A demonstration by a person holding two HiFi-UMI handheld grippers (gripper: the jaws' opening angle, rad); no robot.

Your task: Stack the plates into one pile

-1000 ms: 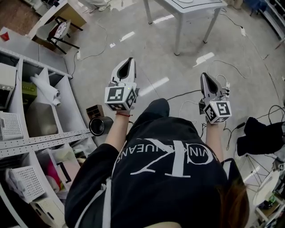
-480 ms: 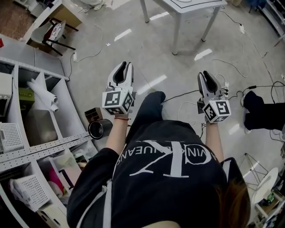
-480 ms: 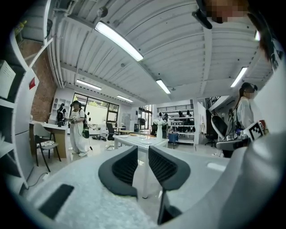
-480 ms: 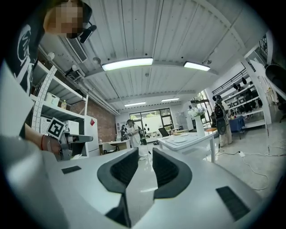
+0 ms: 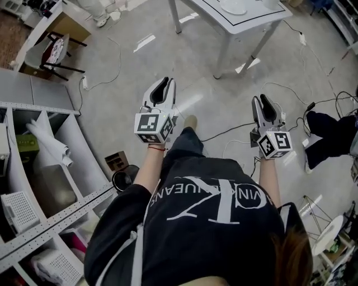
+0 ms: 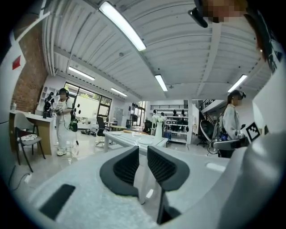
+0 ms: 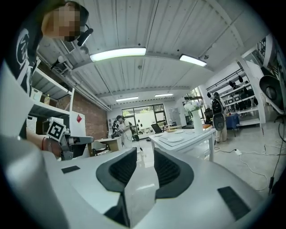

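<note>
White plates (image 7: 174,138) lie on a white table (image 5: 263,12) ahead of me; one plate (image 5: 233,7) shows at the head view's top edge. Through the left gripper view the same table (image 6: 117,136) and a plate (image 6: 145,140) sit far off beyond the jaws. My left gripper (image 5: 161,86) is held level over the floor, its jaws a little apart and closing, nothing between them. My right gripper (image 5: 262,103) is also over the floor, jaws opening wider, also empty. Both are well short of the table.
A grey shelf unit (image 5: 39,167) with boxes stands at the left, a black bin (image 5: 124,179) beside it. Cables (image 5: 224,132) trail on the floor, and a black bag (image 5: 330,134) lies at the right. A chair (image 5: 53,53) and a standing person (image 6: 62,120) are at the far left.
Both grippers went from shut to jaws apart. The person has walked forward, so the table has come closer and the shelf unit has slid back.
</note>
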